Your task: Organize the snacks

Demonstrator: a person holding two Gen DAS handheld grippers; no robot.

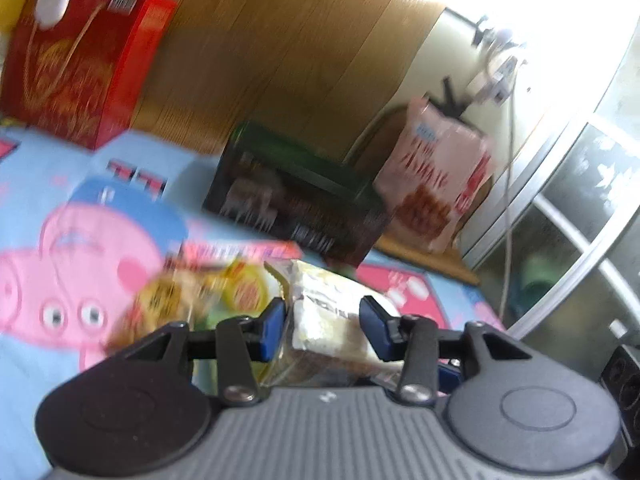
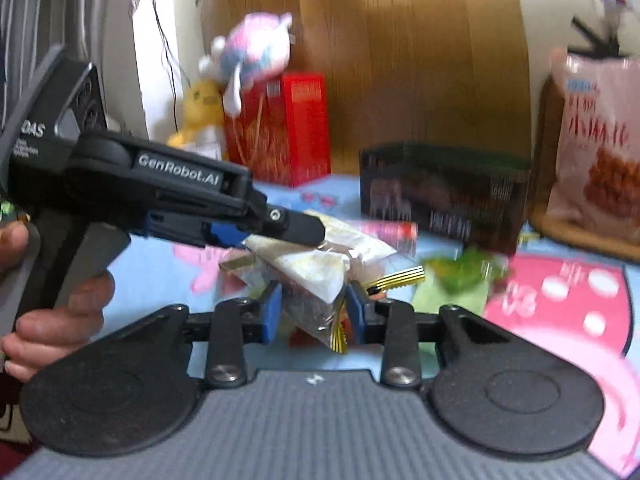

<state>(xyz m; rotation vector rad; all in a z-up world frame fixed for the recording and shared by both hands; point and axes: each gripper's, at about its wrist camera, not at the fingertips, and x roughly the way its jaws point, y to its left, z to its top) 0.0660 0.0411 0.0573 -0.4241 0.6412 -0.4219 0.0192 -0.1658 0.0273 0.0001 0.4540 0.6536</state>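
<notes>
Right now both claws pinch one snack pack, lifted over the bed: left claw at one end, right claw at the other, probably to carry it toward the box.

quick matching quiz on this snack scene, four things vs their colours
Things:
1. gift box
2. snack box
3. snack bag
4. plush chick

Colours:
A. yellow
B. pale pink
C. red
D. dark with green top

Pairs: 1-C, 2-D, 3-B, 4-A
</notes>
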